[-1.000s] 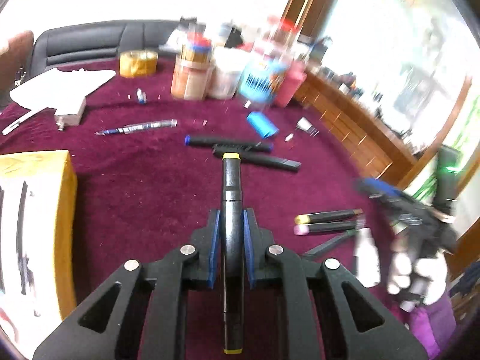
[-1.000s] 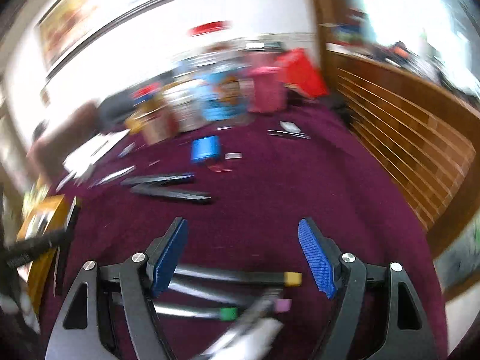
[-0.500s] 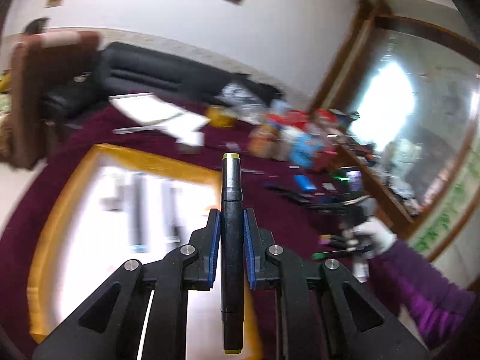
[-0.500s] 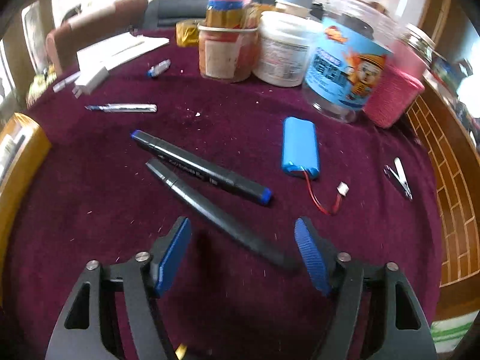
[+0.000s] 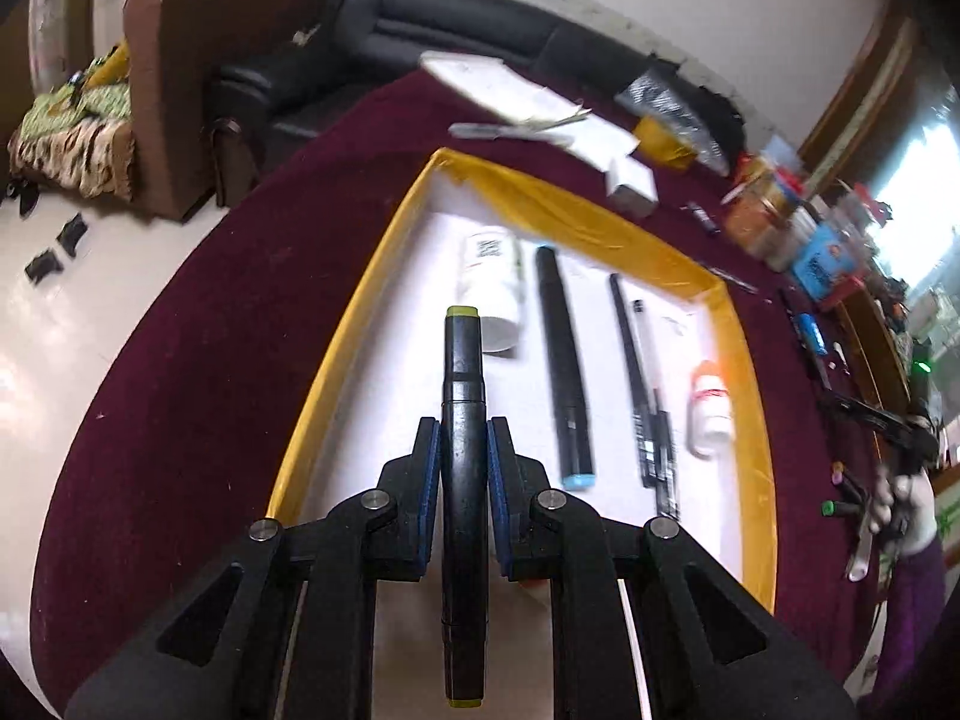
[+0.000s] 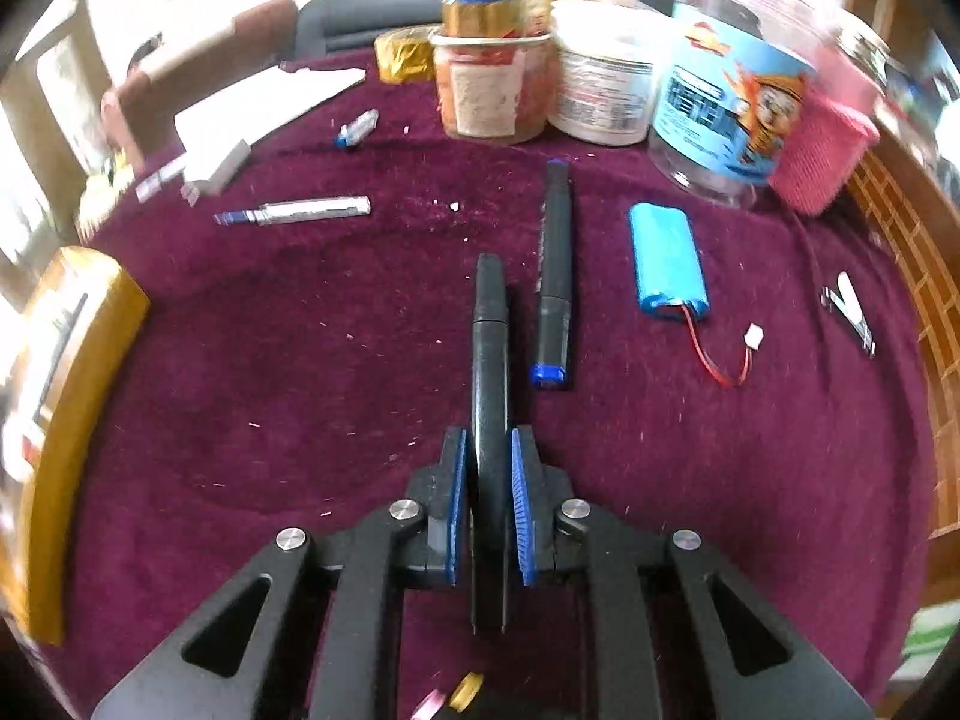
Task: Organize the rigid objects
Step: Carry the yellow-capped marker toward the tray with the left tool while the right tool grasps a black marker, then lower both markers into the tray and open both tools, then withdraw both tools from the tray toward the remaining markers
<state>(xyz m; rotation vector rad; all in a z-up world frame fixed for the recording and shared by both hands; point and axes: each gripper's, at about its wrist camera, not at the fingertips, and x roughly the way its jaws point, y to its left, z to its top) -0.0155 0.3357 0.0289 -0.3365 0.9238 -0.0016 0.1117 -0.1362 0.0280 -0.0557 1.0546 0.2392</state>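
Markers lie scattered over a maroon-clothed table [image 6: 750, 480] before a black sofa [image 5: 420, 12]. Yellow-rimmed tray [image 5: 336, 360] sits beneath the left gripper [image 5: 463, 450], clamped on a yellow-tipped marker [image 5: 462, 372]; right gripper [image 6: 489, 468] pinches a black marker [image 6: 491, 312].

A home living room: black sofa [image 5: 456, 18], brown armchair [image 5: 180, 78], cluttered maroon-clothed table [image 6: 300, 360].

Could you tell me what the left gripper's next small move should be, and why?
Probably lower the left gripper and release. It is shut on the yellow-capped marker, which hangs over the yellow-walled box, above bare floor between the left wall and the white bottle. Its barrel runs roughly parallel to the light-blue-capped marker already lying inside.
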